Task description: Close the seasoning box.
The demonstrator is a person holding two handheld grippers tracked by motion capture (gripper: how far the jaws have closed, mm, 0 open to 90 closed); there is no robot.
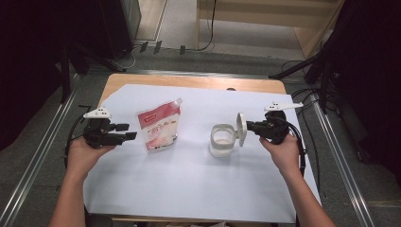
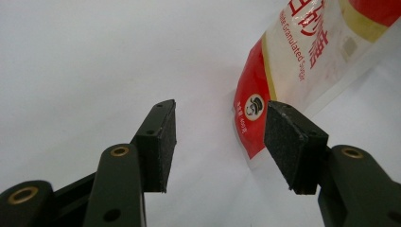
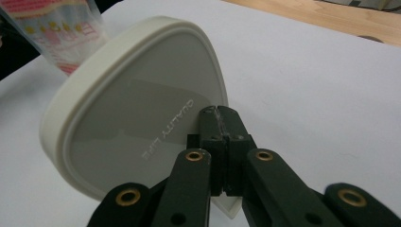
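Lid (image 3: 127,113) is pinched at its tab by the right gripper (image 3: 218,116), so swing it gently, fully clear of the jar (image 1: 221,140); left gripper (image 2: 220,135) sits apart beside the sugar pouch (image 2: 302,61).

Open white container, its lid, and a sugar pouch on the paper-covered desk

The white container (image 1: 221,140) sits right of the desk's middle, open, its mouth up. Its cream, rounded-triangle lid (image 1: 241,128) stands on edge just beside the container's right side, its grey face printed "QUALITY LIFE". The red-and-white sugar pouch (image 1: 159,125) stands left of middle, leaning, its spout toward the far edge.
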